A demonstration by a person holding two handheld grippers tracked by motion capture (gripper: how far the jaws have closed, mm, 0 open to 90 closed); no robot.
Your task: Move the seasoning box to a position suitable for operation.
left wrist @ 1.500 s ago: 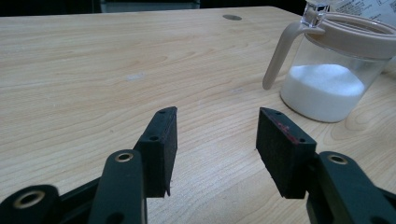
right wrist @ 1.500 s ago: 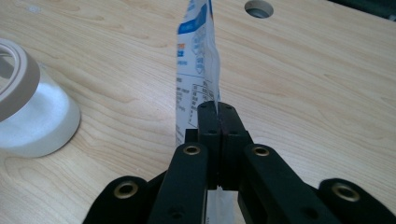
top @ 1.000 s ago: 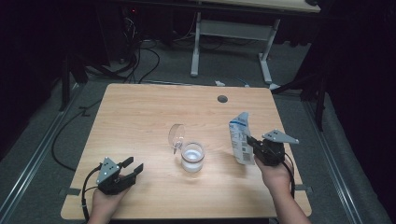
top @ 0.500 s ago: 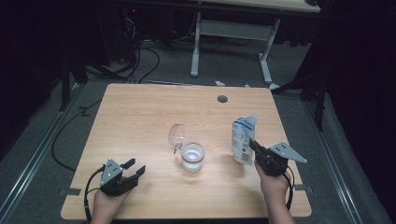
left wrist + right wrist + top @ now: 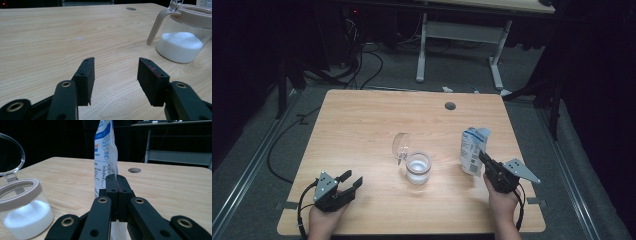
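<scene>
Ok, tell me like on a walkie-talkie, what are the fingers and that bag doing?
Right gripper shut on bag, bag upright on table. Left gripper open, holding nothing. Open-lidded jar of white powder between them, nothing blocking.

From above we look down on the table [image 5: 362,130]; both gripper cameras sit low, sharing the jar [image 5: 183,42].

A wooden table [image 5: 362,130] is spread beneath the fingers of the left gripper [image 5: 116,62]. A round cable hole [image 5: 450,106] is seen well beyond the fingers of the right gripper [image 5: 116,178]. Farther beyond, a white desk frame [image 5: 494,60] and black cables [image 5: 371,70] are seen on grey carpet [image 5: 262,150].
</scene>
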